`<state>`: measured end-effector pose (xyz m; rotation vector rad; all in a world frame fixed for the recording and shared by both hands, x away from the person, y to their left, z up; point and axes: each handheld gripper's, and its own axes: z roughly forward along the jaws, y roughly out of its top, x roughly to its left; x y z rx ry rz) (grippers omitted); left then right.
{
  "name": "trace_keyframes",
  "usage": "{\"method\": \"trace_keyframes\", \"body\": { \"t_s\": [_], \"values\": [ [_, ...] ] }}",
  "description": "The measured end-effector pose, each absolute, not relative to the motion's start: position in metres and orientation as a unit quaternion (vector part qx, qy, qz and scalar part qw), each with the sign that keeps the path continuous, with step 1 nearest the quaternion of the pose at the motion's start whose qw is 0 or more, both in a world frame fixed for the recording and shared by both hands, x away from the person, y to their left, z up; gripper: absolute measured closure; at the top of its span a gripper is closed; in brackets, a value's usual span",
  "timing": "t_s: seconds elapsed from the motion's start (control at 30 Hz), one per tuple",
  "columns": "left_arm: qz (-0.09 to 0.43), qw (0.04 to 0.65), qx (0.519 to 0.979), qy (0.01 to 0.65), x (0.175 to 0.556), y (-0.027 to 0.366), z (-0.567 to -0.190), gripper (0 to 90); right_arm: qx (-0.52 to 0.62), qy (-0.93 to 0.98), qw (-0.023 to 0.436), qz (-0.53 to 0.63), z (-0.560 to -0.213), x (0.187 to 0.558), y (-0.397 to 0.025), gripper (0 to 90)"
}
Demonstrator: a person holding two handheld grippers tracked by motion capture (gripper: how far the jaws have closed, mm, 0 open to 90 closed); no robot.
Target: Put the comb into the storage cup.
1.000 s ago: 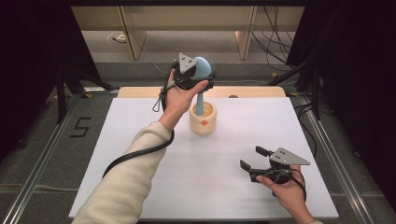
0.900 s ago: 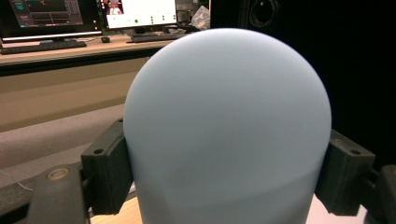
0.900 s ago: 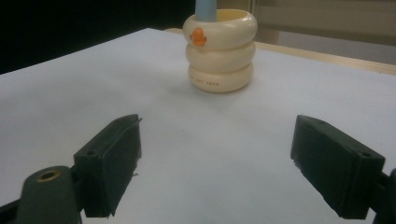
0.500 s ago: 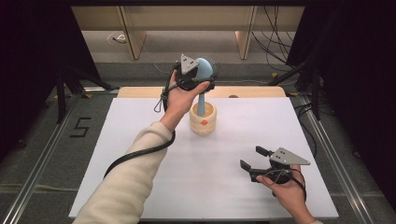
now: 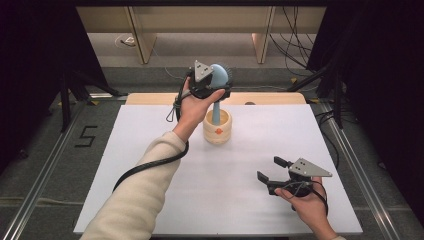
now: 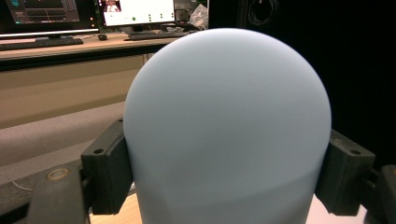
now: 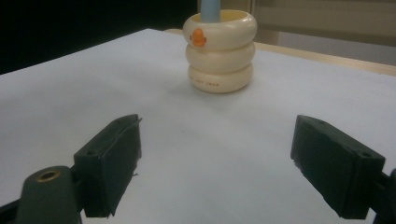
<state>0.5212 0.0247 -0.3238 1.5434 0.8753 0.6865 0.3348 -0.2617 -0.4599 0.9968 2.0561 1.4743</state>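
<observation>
A pale blue brush (image 5: 219,77) stands upright with its handle down inside a cream ribbed cup (image 5: 217,127) at the middle back of the table. My left gripper (image 5: 214,86) is shut on the brush's rounded head (image 6: 227,130), which sits between both pads in the left gripper view. The cup (image 7: 220,50) has an orange mark and the blue handle (image 7: 210,9) rises from it. My right gripper (image 5: 269,171) rests open low at the front right, nothing between its fingers (image 7: 110,163), pointed toward the cup.
The white table top (image 5: 150,150) spans most of the high view, with a wooden strip (image 5: 270,98) along its back edge. A black cable (image 5: 150,167) trails from the left gripper along the sleeve. Dark stands and cables flank the table.
</observation>
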Motion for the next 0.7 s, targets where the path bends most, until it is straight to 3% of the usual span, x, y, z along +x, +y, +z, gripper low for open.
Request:
{"method": "trace_keyframes", "body": {
  "t_s": [0.7],
  "values": [
    [0.289, 0.575, 0.665, 0.379, 0.525, 0.022, -0.336, 19.4, 0.357, 0.74, 0.208, 0.53, -0.46, 0.335, -0.261, 17.1]
  ]
}}
